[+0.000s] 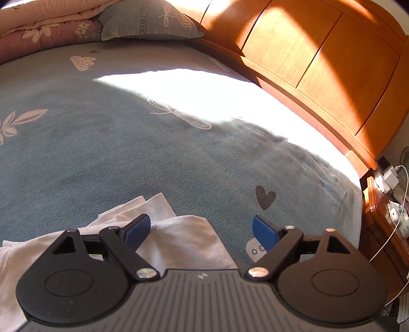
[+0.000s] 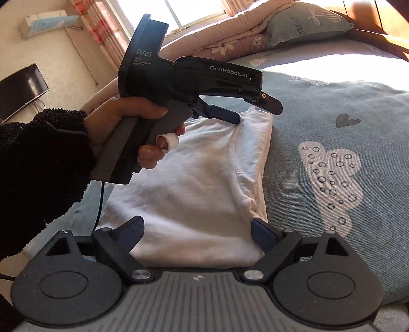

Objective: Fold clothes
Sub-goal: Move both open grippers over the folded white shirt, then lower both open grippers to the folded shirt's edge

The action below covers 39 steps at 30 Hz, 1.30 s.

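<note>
1. Left hand-held gripper (image 2: 251, 109), marked "DAS" and "GenRobot.AI": jaws wide, empty.
2. Right hand-held gripper (image 2: 196, 233): jaws wide, empty.
3. One white shirt (image 2: 194, 184), folded, on bed (image 2: 332, 127), near side.
4. One pillow (image 2: 304, 23), far: "FLOWERS".

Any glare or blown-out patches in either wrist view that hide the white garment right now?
Left wrist view: a sunlit patch on the bedsheet is blown out to white, but it lies beyond the white garment, which sits in shade and reads clearly. Right wrist view: the window and the far sheet are overexposed; the garment's folds stay visible. Fisheye bends the headboard.
</note>
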Available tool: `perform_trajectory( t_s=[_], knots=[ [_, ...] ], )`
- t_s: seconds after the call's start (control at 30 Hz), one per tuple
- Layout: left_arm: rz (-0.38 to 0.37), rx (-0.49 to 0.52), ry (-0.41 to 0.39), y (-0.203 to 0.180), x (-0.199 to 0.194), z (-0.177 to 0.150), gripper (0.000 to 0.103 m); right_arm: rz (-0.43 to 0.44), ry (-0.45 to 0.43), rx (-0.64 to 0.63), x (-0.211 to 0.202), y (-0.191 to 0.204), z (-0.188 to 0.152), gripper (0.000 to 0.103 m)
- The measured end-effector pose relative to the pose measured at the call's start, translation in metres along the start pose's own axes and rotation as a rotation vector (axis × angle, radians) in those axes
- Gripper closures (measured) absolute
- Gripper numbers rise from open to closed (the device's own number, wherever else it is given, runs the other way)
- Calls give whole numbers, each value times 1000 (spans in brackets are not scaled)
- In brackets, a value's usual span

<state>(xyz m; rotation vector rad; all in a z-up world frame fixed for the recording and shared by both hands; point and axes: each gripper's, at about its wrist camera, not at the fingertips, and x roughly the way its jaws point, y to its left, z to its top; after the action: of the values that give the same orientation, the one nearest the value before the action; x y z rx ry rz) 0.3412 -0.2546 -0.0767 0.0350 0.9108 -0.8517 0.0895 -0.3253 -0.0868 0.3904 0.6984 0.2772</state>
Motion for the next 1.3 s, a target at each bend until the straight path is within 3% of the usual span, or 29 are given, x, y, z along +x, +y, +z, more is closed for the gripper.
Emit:
perform_trajectory(
  t_s=[0.17, 0.27, 0.4, 0.53, 0.63, 0.8, 0.97, 1.1, 1.23, 1.3],
  knots=[
    [-60, 5, 12, -3, -20, -3, 16, 82, -11, -38, 7, 13, 8, 8],
    [-153, -22, 56, -5, -21, -8, 16, -6, 5, -41, 28, 10, 10, 10],
    [-279, -47, 127, -13, -4, -19, 16, 12, -14, -25, 29, 3, 7, 10],
    [-194, -43, 126, -13, 25, -19, 16, 6, -18, -47, 28, 4, 0, 9],
    [-173, -82, 88, -9, 25, -8, 17, 11, -19, -27, 27, 2, -1, 9],
    [-108, 5, 33, -15, -22, 3, 16, 42, -24, -3, 28, -3, -5, 5],
    [-53, 0, 61, -4, -76, -28, 16, 36, -12, 5, 31, 0, -7, 0],
    [-67, -99, 79, 12, -111, -77, 16, 14, 5, 4, 30, 7, -7, 0],
    [-91, -262, 65, 34, -129, -122, 13, -5, 19, 4, 23, 12, -8, 0],
    [-83, -391, 102, 51, -126, -145, 13, -16, 20, -2, 18, 15, -10, 0]
  ],
)
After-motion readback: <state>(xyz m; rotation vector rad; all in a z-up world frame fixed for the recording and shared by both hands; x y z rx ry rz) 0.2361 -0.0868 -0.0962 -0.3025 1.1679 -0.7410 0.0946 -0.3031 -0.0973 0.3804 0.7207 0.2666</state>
